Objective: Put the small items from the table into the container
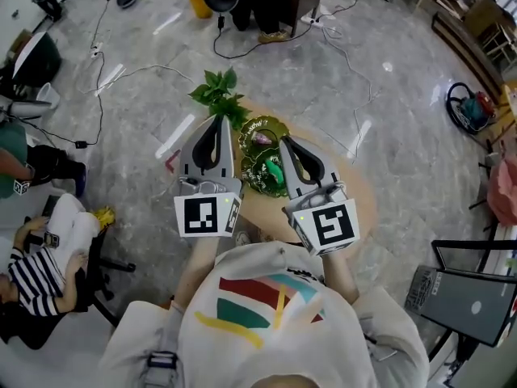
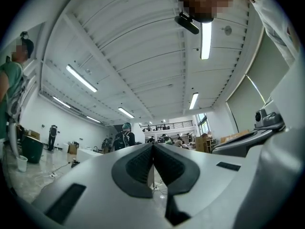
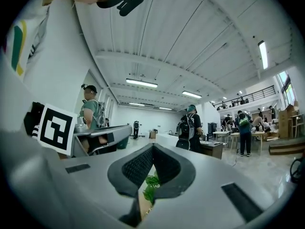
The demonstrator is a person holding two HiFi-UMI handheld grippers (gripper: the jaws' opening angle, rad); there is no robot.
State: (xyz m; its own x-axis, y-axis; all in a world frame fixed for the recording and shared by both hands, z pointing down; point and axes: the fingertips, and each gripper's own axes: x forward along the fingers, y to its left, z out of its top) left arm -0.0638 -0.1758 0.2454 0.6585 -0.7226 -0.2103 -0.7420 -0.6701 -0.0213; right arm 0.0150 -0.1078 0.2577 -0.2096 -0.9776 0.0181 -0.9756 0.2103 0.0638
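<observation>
In the head view both grippers are held up side by side, close to me, over the round wooden table [image 1: 355, 196]. My left gripper [image 1: 218, 120] is shut with nothing in it; in the left gripper view its pads [image 2: 143, 163] meet at the tip of the left gripper [image 2: 153, 146], aimed at the hall ceiling. My right gripper [image 1: 284, 141] is also shut and empty; in its own view the right gripper [image 3: 153, 147] points level across the hall. Between and beyond them lies the green leaf-shaped glass container [image 1: 273, 124], with a pinkish item [image 1: 262, 138] and a green item [image 1: 275, 170] inside.
A leafy green plant [image 1: 218, 91] stands at the table's far edge; its leaves [image 3: 151, 185] show below the right jaws. Cables [image 1: 339, 51] trail over the marble floor. A seated person [image 1: 44, 257] is at the lower left, a dark screen [image 1: 464, 301] at the lower right.
</observation>
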